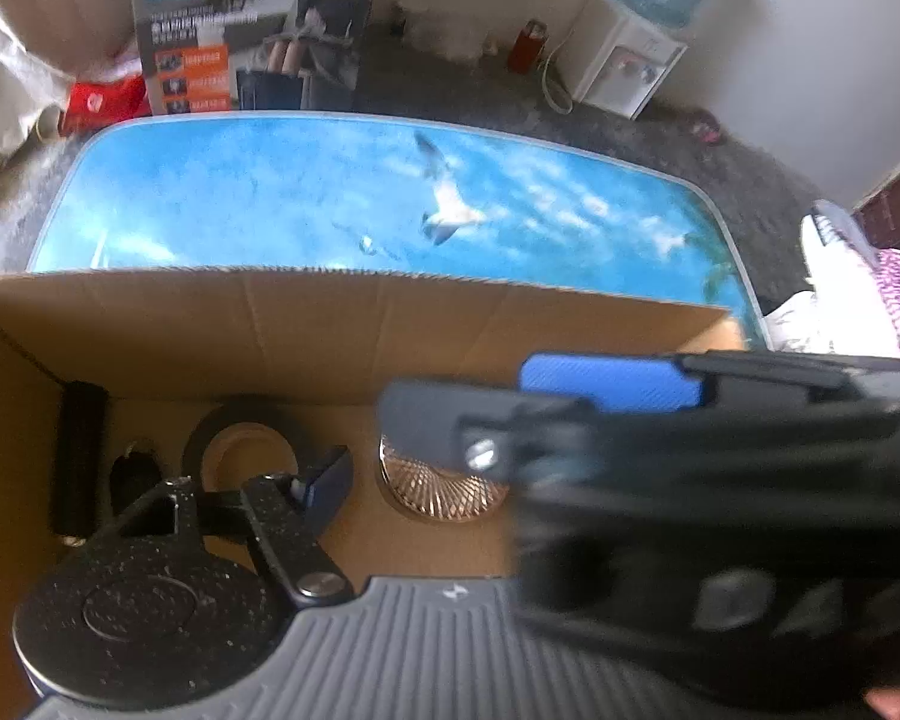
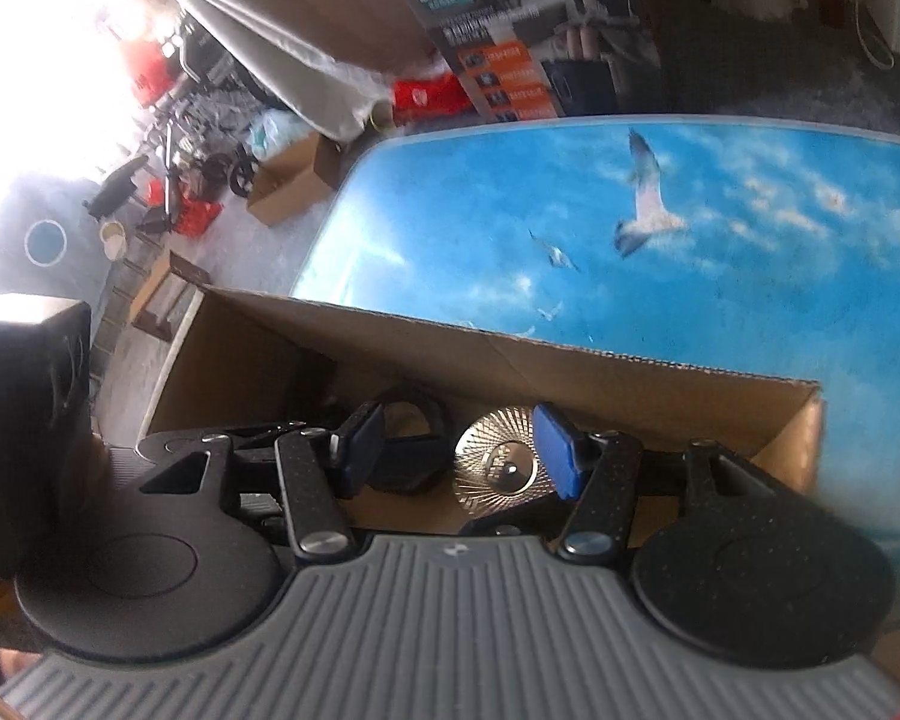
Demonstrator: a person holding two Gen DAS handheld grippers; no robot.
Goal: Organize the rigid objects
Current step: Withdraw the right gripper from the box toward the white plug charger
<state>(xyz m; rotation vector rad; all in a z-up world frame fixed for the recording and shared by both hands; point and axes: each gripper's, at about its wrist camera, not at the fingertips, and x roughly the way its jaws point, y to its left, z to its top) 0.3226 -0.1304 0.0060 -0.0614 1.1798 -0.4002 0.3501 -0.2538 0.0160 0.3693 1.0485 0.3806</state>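
Note:
A cardboard box (image 1: 306,324) stands on a sky-print table (image 1: 282,192). Inside it lie a black tape roll (image 1: 240,426), a black cylinder (image 1: 78,456), a small dark object (image 1: 135,477) and a round ribbed metal disc (image 1: 444,492). The box (image 2: 570,378), the disc (image 2: 498,468) and the tape roll (image 2: 414,414) also show in the right wrist view. My right gripper (image 2: 462,450) is open and empty over the box, above the disc. It crosses the left wrist view (image 1: 660,480) and hides my left gripper's right finger; only the left fingertip (image 1: 324,480) shows.
The table (image 2: 720,228) has a printed gull (image 2: 648,204). Behind it stand a tall printed carton (image 1: 246,30), a red bag (image 1: 102,99) and a water dispenser (image 1: 630,60). Clothes (image 1: 858,294) lie at the right. Floor clutter and boxes (image 2: 282,180) sit to the left.

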